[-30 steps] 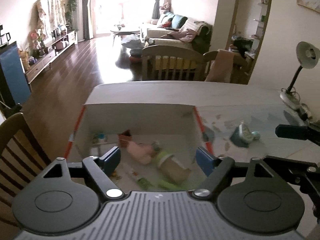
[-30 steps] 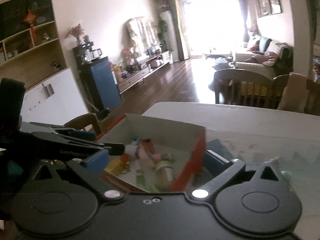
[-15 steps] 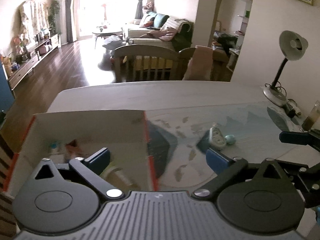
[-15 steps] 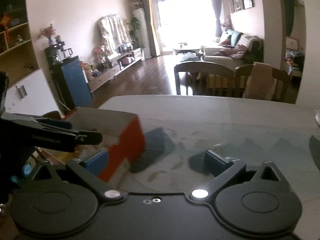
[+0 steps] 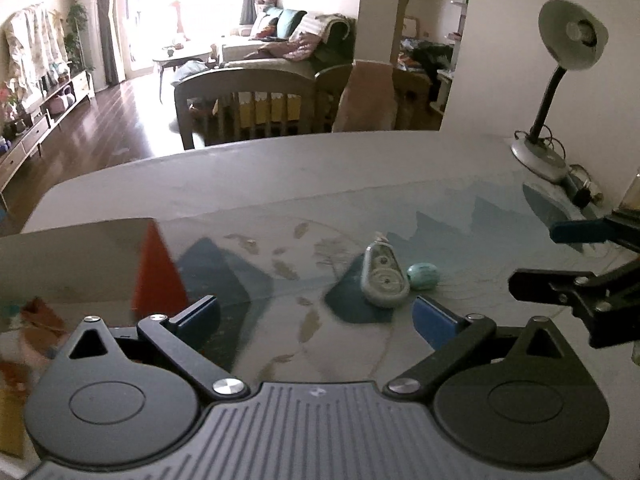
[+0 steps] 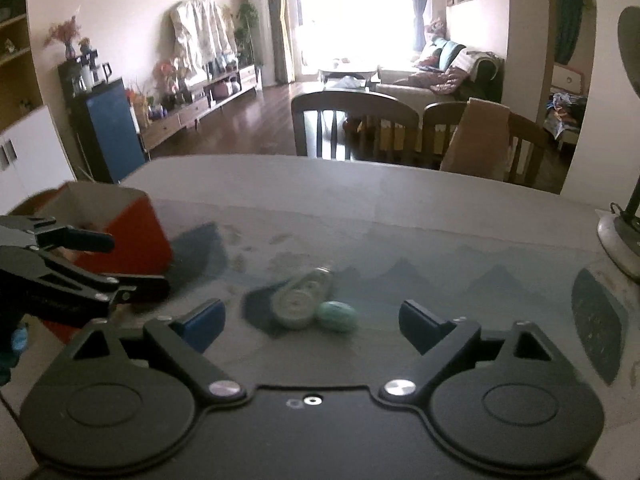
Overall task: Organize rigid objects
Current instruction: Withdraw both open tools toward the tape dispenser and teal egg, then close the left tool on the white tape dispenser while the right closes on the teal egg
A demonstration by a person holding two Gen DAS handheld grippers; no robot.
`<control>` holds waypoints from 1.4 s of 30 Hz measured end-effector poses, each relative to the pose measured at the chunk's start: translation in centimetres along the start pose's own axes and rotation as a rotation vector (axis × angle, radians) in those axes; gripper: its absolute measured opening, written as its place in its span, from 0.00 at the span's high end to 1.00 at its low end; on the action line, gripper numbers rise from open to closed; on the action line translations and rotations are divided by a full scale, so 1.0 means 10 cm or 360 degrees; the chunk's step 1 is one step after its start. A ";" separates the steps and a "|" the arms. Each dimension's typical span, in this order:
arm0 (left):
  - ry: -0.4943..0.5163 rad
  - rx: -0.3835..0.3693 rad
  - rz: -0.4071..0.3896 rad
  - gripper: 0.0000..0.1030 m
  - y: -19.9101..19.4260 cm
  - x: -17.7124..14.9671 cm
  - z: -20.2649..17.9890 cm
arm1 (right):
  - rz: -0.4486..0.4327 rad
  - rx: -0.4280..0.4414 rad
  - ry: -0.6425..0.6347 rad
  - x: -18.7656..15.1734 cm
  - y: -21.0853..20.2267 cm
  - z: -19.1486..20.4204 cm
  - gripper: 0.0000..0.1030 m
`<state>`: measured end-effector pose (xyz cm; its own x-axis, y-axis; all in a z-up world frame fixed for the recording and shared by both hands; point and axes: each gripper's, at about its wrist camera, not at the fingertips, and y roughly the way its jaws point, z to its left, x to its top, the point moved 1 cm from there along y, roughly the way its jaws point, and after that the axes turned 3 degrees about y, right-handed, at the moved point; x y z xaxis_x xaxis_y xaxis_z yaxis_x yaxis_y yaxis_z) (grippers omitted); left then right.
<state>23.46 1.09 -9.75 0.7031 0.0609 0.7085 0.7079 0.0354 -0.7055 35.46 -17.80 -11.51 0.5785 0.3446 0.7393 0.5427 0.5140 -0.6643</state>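
A grey correction-tape dispenser (image 5: 383, 276) and a small teal oval object (image 5: 423, 276) lie side by side on the table; they also show in the right wrist view, the dispenser (image 6: 302, 298) and the teal object (image 6: 337, 316). A cardboard box with red sides (image 5: 158, 268) holding several items stands at the left, and shows in the right wrist view (image 6: 136, 232). My left gripper (image 5: 316, 316) is open and empty, between box and dispenser. My right gripper (image 6: 312, 320) is open and empty, just short of the two objects.
A desk lamp (image 5: 560, 92) with cables stands at the table's far right. Wooden chairs (image 6: 352, 128) line the far table edge. The right gripper shows at the right of the left wrist view (image 5: 580, 280), the left gripper at the left of the right wrist view (image 6: 60, 272).
Both grippers have swung right, away from the box and toward the tape dispenser and teal object. Both stay open and empty.
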 end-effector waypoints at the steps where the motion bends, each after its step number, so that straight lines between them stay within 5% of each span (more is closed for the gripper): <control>1: 0.0006 -0.0008 0.0007 0.00 0.07 0.00 -0.05 | 0.0017 -0.0004 -0.0015 0.00 0.07 -0.06 0.09; 12: 0.0062 0.0013 0.0067 0.00 0.75 -0.05 -0.49 | 0.0224 0.0081 -0.0183 -0.10 0.72 -0.47 0.22; 26: 0.0082 0.0030 0.0107 0.00 1.22 -0.11 -0.53 | 0.0334 0.0295 -0.0337 -0.03 1.20 -0.58 0.45; 42: 0.0068 0.0019 0.0085 0.04 1.46 -0.07 -0.44 | 0.0264 0.0337 -0.0358 0.00 1.41 -0.62 0.57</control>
<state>33.60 -2.87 -20.44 0.7423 0.0207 0.6698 0.6686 0.0449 -0.7423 46.91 -15.47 -21.52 0.4870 0.5893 0.6447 0.3006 0.5799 -0.7572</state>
